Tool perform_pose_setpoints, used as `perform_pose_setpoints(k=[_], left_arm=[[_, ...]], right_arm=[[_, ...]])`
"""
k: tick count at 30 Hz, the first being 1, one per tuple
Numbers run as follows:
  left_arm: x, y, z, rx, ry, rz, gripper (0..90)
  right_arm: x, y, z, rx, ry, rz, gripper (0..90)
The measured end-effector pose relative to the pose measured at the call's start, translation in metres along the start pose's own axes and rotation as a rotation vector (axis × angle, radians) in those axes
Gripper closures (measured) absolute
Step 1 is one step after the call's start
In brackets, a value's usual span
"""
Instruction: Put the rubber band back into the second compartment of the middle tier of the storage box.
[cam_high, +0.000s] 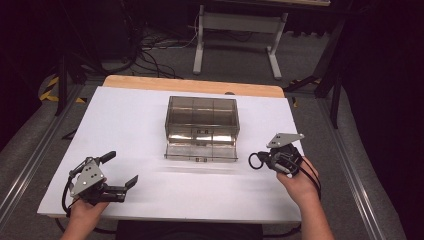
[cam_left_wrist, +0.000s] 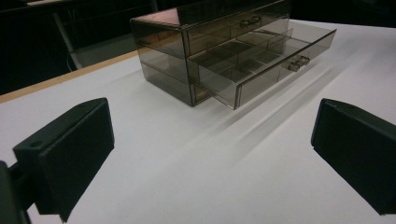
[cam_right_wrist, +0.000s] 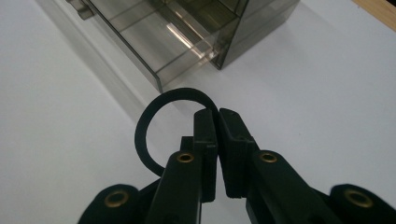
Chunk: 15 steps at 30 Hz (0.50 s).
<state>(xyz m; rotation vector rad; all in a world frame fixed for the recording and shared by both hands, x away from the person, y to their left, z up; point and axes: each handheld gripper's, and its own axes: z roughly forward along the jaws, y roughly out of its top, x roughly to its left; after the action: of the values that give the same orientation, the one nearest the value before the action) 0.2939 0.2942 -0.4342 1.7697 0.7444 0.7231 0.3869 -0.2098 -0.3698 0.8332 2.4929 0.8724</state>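
Black ring (cam_right_wrist: 154, 123) pinched in right gripper (cam_right_wrist: 217, 114), likely bound leftward for the open drawer (cam_high: 201, 151); left gripper (cam_high: 122, 172) spread wide.

R gripper (cam_right_wrist: 217, 114) pinches black ring (cam_right_wrist: 145, 135).

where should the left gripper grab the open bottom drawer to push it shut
Take the small handle at the middle of the lower drawer front, coming from the person's side. It juts out from the flat clear panel, and the left gripper is open and free.
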Motion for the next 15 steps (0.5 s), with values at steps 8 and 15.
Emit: perform_pose_setpoints(k=[8, 15], left_arm=[[-0.001, 0.0, 0.0, 0.0, -0.011, -0.013, 0.2], [-0.001, 0.0, 0.0, -0.001, -0.008, -0.011, 0.2]], right_arm=[[0.003, 0.021, 0.002, -0.004, 0.016, -0.034, 86.2], [0.012, 0.041, 0.01, -0.009, 0.031, -0.07, 86.2]])
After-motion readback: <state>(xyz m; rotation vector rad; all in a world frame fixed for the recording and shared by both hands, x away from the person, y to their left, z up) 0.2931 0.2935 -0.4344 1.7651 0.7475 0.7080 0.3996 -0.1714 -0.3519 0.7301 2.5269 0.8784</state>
